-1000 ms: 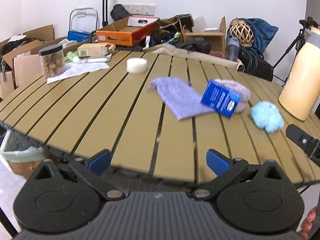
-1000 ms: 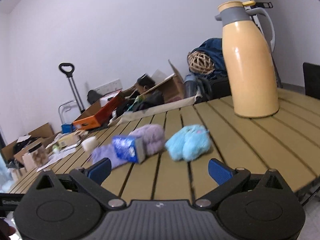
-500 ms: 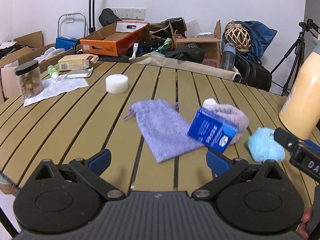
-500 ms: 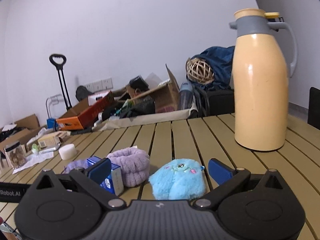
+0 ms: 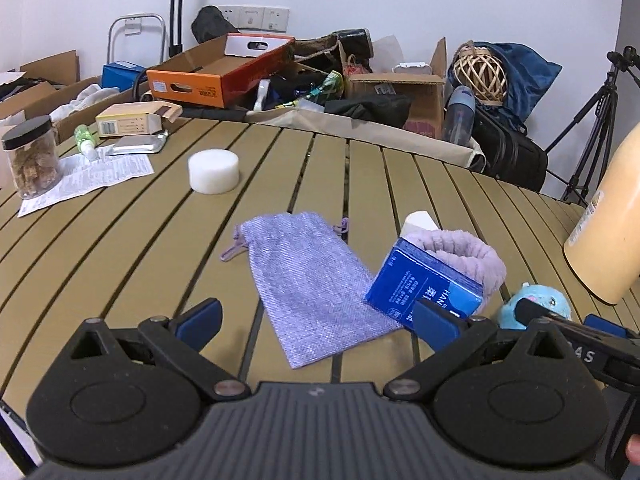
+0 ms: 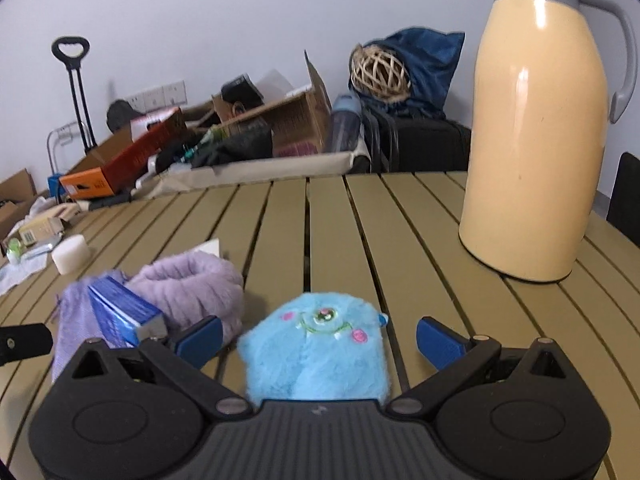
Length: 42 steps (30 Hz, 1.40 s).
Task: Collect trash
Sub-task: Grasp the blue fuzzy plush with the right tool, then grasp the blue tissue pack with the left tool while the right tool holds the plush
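Observation:
A blue fluffy toy [image 6: 316, 352] lies on the slatted table between the spread fingers of my right gripper [image 6: 318, 334], which is open around it. The toy [image 5: 536, 304] also shows at the right of the left wrist view. A blue box [image 5: 424, 288] leans on a lilac furry band [image 5: 464, 256], beside a lilac drawstring pouch [image 5: 312, 276]. My left gripper [image 5: 316, 318] is open just above the pouch's near end, its right fingertip close to the box. The box [image 6: 120, 316] and the band [image 6: 188, 292] sit left of the right gripper.
A tall cream thermos jug [image 6: 536, 140] stands at the right. A white foam disc [image 5: 213, 171], a printed sheet [image 5: 88, 178], a jar [image 5: 32, 156] and a small carton [image 5: 132, 120] lie far left. Boxes and bags crowd the floor behind the table [image 5: 120, 248].
Both grippers have moved forward over the table. The left one closed in on the pouch and box; the right one now has the blue toy between its fingers.

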{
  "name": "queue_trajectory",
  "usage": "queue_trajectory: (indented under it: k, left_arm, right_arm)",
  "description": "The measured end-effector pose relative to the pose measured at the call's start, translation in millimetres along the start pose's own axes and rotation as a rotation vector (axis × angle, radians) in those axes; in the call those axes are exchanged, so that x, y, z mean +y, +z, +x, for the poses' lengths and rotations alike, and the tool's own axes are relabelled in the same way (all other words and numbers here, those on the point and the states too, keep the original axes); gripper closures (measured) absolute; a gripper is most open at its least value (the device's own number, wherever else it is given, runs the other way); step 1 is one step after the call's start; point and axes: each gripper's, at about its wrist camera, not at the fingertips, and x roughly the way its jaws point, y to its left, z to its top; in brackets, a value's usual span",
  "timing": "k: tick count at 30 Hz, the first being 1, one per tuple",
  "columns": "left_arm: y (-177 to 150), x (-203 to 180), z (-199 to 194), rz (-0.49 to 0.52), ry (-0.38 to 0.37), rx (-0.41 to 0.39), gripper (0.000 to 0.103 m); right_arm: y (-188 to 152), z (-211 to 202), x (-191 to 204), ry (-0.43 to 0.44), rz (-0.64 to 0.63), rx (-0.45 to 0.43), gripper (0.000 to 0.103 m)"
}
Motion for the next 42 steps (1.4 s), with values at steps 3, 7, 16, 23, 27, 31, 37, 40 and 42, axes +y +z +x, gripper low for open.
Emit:
queue_trajectory:
  k: [3,7,16,23,27,31,37,40,42]
  left_arm:
    - [-2,-3,4,0.011,0.001,0.002,0.0]
    - [-4,-3,9,0.017,0.002,0.011,0.0]
    - [-5,-3,13,0.029,-0.001,0.013,0.0]
    - [-7,-6,15,0.042,0.018,-0.003,0.0]
    - [-6,-7,16,0.046,0.011,-0.017,0.0]
    - [-9,-20,8,0.121,-0.021,-0.078,0.0]
    - [-17,-51,7,0.211,-0.065,-0.115,0.0]
    - [-20,-64,15,0.236,-0.06,-0.105,0.0]
    - [-21,-70,21,0.244,-0.058,-0.102,0.0]
  right_arm:
    - [-2,9,3,-0.014,-0.016,0.039,0.0]
    - [-4,18,9,-0.016,-0.032,0.075,0.0]
    - [-7,23,13,-0.037,-0.041,0.095,0.015]
    - [-8,18,13,-0.028,-0.053,0.074,0.026]
    - [-8,11,5,-0.022,-0.029,0.051,0.026]
    - [-7,0,-3,-0.018,-0.002,0.006,0.027]
    - [-7,-15,-18,-0.021,0.027,-0.049,0.027]
    - [-9,-21,-26,-0.03,0.031,-0.068,0.027]
    - [-11,-25,-32,-0.038,0.035,-0.076,0.027]
